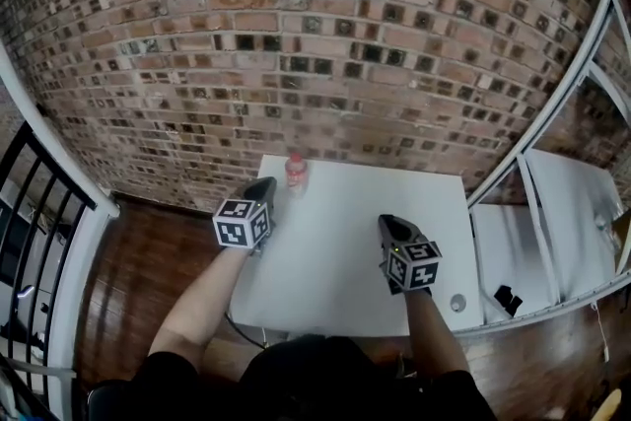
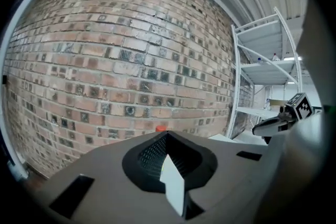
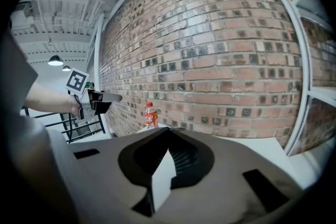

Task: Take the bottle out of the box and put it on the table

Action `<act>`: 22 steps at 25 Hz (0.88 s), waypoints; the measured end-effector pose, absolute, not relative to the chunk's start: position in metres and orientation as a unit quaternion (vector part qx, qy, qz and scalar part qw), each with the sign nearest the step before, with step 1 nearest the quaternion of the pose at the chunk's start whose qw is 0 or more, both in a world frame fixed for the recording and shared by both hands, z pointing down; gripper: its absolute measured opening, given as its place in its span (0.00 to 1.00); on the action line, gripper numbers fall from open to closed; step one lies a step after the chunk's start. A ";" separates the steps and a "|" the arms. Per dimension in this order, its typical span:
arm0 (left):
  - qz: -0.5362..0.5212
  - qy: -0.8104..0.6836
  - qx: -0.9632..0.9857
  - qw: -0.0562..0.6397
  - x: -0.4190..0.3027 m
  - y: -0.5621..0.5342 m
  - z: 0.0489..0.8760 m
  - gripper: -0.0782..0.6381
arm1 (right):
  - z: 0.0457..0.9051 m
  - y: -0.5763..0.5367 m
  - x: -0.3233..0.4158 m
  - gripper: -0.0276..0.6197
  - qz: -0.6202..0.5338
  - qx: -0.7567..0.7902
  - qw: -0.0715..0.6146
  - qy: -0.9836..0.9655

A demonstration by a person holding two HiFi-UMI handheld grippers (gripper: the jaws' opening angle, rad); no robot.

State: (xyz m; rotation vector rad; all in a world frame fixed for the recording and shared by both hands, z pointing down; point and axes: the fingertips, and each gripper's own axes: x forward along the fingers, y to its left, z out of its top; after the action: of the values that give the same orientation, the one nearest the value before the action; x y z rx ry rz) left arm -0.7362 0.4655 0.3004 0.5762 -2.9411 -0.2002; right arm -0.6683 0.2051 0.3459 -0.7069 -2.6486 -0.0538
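**Head view.** Bottle (image 1: 296,172) upright at the far edge of the white table (image 1: 335,261), close to the brick wall (image 1: 296,25). No box appears in any view. The task reads as done, with nothing plainly left to do. Left gripper (image 1: 262,186) is just beside the bottle and right gripper (image 1: 391,225) well apart from it. Both have their jaws pressed together on nothing.

**Right gripper view.** Gives the bottle side-on, red cap and label, standing free. The left gripper is raised near it and not touching.

**Left gripper view.** Only a red speck (image 2: 160,128) shows above the jaws, probably the cap. The right gripper is seen against the shelf (image 2: 262,68).
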 end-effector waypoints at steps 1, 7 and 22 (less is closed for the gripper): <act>-0.069 -0.976 0.197 0.061 -0.729 0.462 0.295 0.11 | 0.343 0.205 -0.663 0.05 -0.017 -0.251 0.194 -0.948; -0.123 -0.967 0.222 0.000 -0.685 0.457 0.261 0.11 | 0.312 0.200 -0.629 0.05 0.012 -0.263 0.141 -0.954; -0.095 -0.974 0.192 -0.072 -0.483 0.399 0.238 0.11 | 0.293 0.132 -0.467 0.05 0.015 -0.287 0.092 -0.954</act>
State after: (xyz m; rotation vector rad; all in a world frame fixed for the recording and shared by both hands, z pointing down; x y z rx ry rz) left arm -0.4834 0.3993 0.2375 0.6324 -3.2096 -0.3121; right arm -0.4671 0.1324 0.2930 -0.8509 -2.8319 0.0434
